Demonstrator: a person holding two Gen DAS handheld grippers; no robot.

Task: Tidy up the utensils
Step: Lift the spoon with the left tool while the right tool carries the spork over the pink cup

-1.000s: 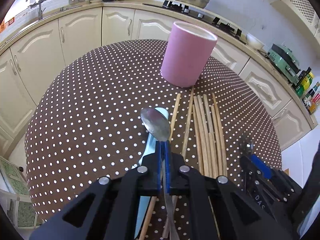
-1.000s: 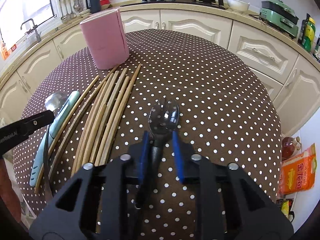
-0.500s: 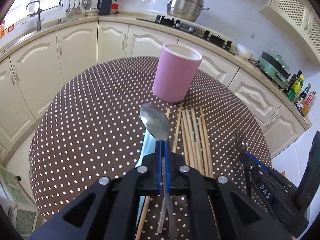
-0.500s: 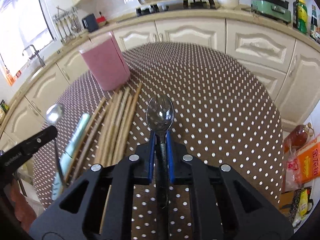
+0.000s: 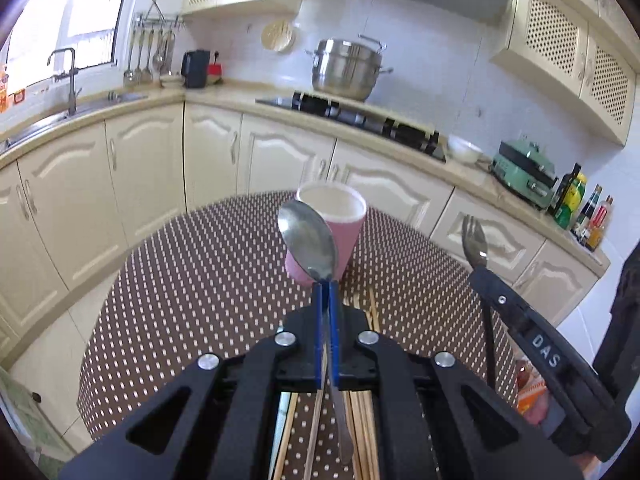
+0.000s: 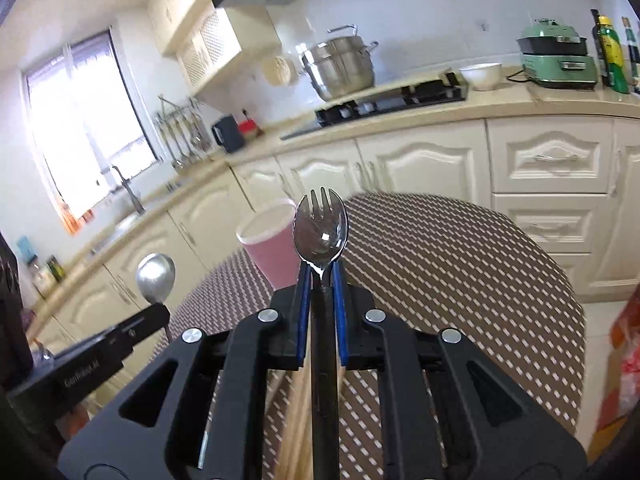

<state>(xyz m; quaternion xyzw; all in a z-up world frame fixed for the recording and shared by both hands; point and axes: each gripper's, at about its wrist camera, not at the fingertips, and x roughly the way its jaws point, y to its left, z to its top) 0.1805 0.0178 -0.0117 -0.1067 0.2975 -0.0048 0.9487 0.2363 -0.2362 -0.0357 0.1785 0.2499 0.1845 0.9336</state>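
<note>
Steel: 1 spoon (image 5: 308,240) pinched in left gripper (image 5: 327,286), 1 spork (image 6: 321,232) in right gripper (image 6: 321,276).

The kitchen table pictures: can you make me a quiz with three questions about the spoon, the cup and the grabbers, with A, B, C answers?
1. Where is the spoon?
A. lying on the table
B. clamped in the left gripper, up in the air
C. inside the cup

2. What colour is the cup on the table?
A. pink
B. green
C. blue

3. What is the right gripper doing?
A. standing wide open with nothing in it
B. shut on a chopstick
C. shut on the spork

Answers:
1 B, the blue pads pinch the spoon's neck and its bowl sticks up above the table.
2 A, the cup's outside is pink with a pale rim.
3 C, the pads press both sides of the dark handle, and the tined head stands above them.
</note>
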